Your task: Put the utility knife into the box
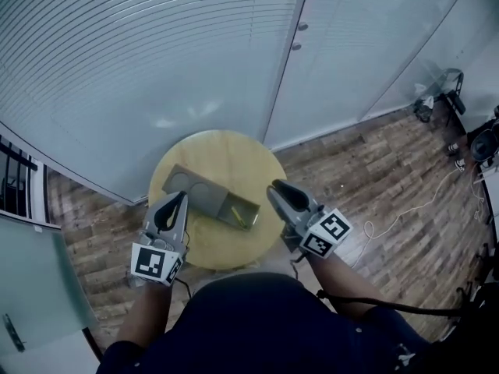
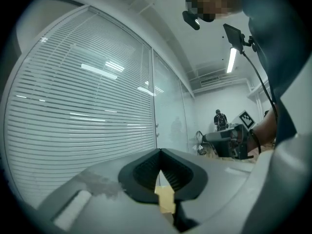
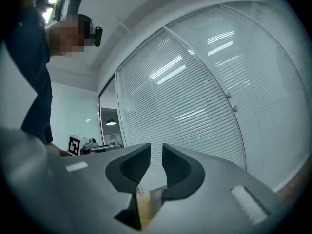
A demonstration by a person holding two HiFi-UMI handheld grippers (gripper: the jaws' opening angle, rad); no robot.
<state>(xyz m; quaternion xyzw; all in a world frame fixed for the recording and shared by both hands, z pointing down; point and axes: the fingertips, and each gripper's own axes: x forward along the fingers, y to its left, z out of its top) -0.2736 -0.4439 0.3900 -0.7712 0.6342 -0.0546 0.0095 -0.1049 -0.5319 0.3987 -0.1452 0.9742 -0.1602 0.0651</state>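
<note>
In the head view a grey box point(image 1: 209, 196) lies open on the round wooden table point(image 1: 234, 158). A yellowish utility knife point(image 1: 237, 213) rests inside its right compartment. My left gripper point(image 1: 182, 198) hovers at the box's left end with its jaws touching, nothing between them. Over the table's right edge, right of the box, my right gripper point(image 1: 276, 187) is held with a narrow gap between its jaws and nothing in it. Both gripper views point up at the blinds: the left gripper point(image 2: 159, 153) shows its tips meeting, the right gripper point(image 3: 156, 152) shows its tips apart.
A curved glass wall with blinds point(image 1: 140, 61) and a door point(image 1: 351, 45) stand behind the table. Wood flooring point(image 1: 390, 170) surrounds it, with a white cable point(image 1: 405, 213) at the right and equipment point(image 1: 440, 92) at the far right. A person point(image 2: 220, 119) stands far off.
</note>
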